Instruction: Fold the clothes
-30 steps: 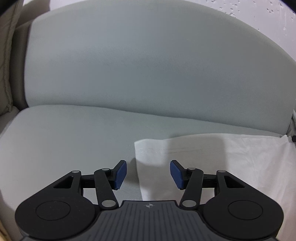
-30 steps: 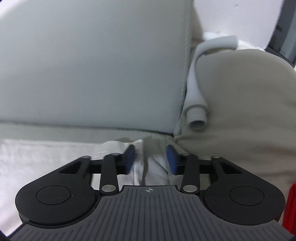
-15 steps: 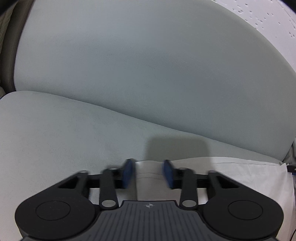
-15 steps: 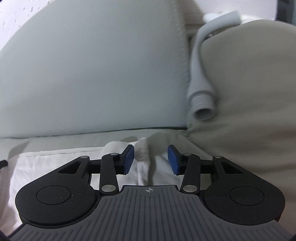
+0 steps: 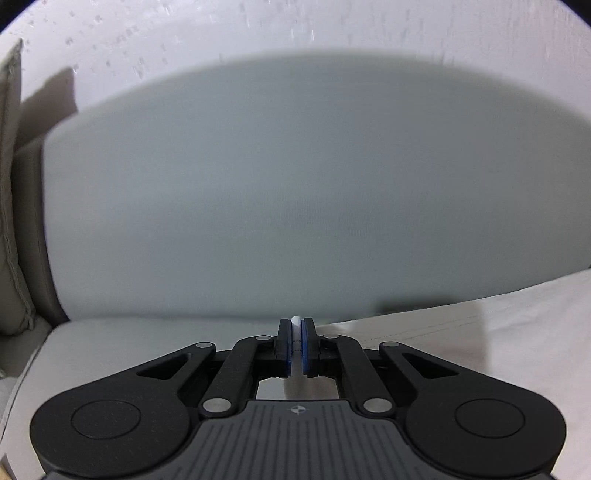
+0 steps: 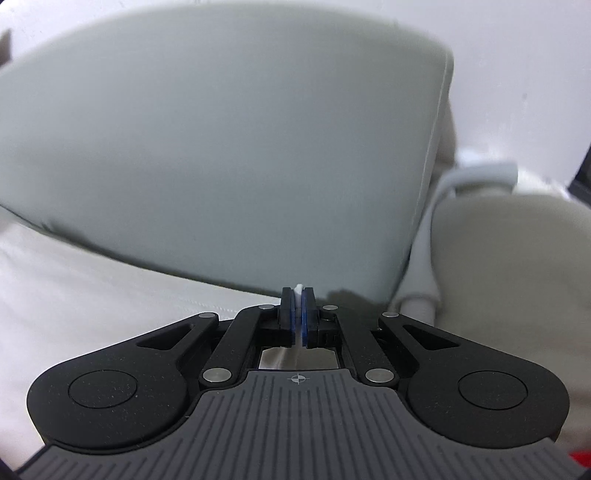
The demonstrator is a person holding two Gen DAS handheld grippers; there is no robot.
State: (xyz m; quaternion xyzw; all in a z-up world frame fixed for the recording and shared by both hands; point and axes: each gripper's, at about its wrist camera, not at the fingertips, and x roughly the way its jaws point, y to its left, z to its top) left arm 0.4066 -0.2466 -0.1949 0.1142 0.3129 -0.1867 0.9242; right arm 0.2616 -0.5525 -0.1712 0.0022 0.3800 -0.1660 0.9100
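A white garment (image 5: 480, 332) lies on the grey sofa seat, stretching to the right in the left wrist view and to the left in the right wrist view (image 6: 92, 288). My left gripper (image 5: 296, 325) is shut on the garment's left corner; a bit of white cloth sticks out between the blue pads. My right gripper (image 6: 297, 295) is shut on the garment's right corner, with white cloth showing between its pads. Both corners are lifted a little off the seat.
The grey sofa backrest (image 5: 295, 192) rises right ahead of both grippers. A beige cushion (image 6: 517, 277) and a grey hose (image 6: 424, 258) sit at the right end. Another beige cushion (image 5: 11, 221) stands at the left end. A white wall (image 5: 258, 29) is behind.
Both grippers went from open around the garment's corners to shut on them. Both views have tilted up, with the corners raised off the seat.
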